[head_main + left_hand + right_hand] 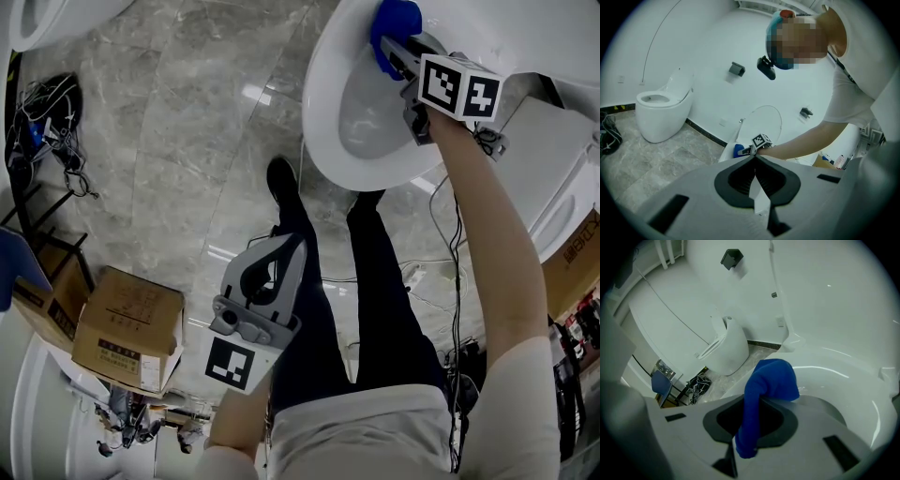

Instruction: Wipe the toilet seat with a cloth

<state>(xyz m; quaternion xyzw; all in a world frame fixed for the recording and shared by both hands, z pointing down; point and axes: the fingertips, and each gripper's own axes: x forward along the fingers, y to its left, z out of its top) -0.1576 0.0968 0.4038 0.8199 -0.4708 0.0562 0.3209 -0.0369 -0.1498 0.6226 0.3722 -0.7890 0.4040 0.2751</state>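
The white toilet seat [323, 112] rings the bowl at the upper right of the head view. My right gripper [392, 49] is shut on a blue cloth [394, 23] and holds it against the far part of the rim. In the right gripper view the cloth [771, 380] hangs pinched between the jaws of the right gripper [757, 401], above the seat [848, 376]. My left gripper [281, 248] hangs low over the person's legs, away from the toilet, jaws shut on nothing. The left gripper [754, 158] looks towards the cloth [738, 150] from a distance.
A second toilet [663, 112] stands against the wall to the left. A cardboard box [127, 328] and a tangle of cables [42, 131] lie on the marble floor at left. More cables [441, 281] and another box [574, 262] are at right.
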